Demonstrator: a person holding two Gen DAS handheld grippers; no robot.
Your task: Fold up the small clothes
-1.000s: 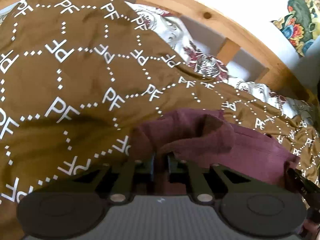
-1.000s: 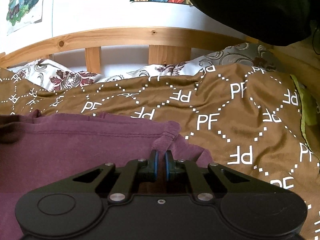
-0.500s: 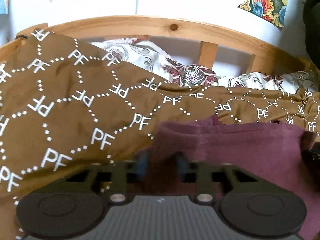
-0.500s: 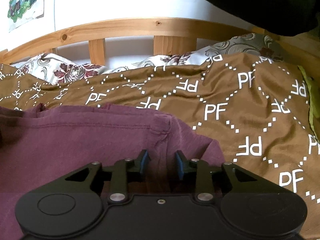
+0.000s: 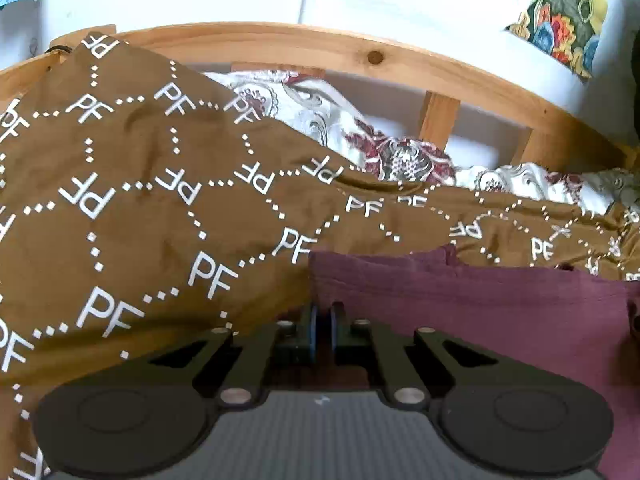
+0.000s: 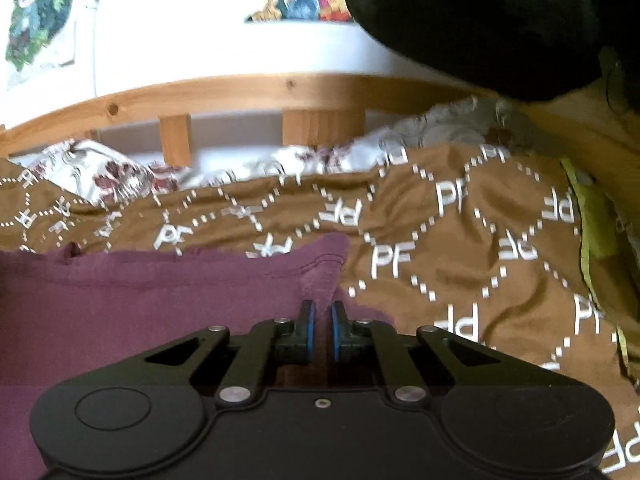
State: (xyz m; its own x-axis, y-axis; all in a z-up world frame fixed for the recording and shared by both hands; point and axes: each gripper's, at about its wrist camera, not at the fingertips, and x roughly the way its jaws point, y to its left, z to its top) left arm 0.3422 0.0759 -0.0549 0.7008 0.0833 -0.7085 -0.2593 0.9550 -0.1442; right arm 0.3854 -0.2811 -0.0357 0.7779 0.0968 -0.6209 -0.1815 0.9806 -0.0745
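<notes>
Garment (image 5: pixel 460 300): I see maroon cloth lying on the brown blanket (image 5: pixel 140 208), spread between my two tools
Left tool (image 5: pixel 322 314): nearly closed, pinching the garment's left corner
Right tool (image 6: pixel 322 312): nearly closed on a puckered right corner
Handling: I judge it light, soft and floppy; corners and hems grip best
Room: blanket ahead is free; headboard (image 5: pixel 360 56) and pillow (image 5: pixel 392 152) bound the far side

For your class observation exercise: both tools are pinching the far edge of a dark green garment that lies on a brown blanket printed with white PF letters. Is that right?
One detail is wrong: the colour. The maroon fabric garment is not dark green, as both wrist views show. The left tool and right tool do pinch its far edge, and it lies on the brown blanket printed with white PF letters.
</notes>
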